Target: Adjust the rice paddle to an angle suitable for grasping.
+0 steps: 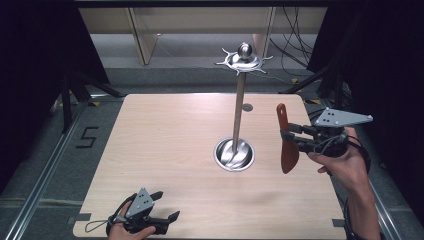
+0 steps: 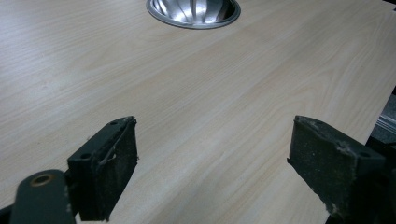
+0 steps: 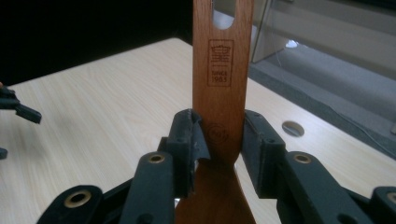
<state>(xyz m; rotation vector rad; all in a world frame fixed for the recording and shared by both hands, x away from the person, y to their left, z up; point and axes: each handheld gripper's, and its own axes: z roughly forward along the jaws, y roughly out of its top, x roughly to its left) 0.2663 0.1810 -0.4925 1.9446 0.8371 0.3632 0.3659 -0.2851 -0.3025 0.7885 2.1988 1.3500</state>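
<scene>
Right hand-held gripper at the frame's right pinches a wooden spatula (handle up) above the tabletop; left hand-held gripper, lower left, is spread, holding nothing.

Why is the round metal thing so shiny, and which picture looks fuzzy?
Left gripper view: bright glare streaks on the metal base. High view: soft overall, dark at the sides. Right gripper view: the wooden spatula is sharp with a readable stamp, the floor behind blurred.

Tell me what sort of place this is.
Probably a lab or recording setup, not a kitchen: a bare wooden table framed by black curtains, loose cables on the floor behind it, and a lone utensil stand.
</scene>
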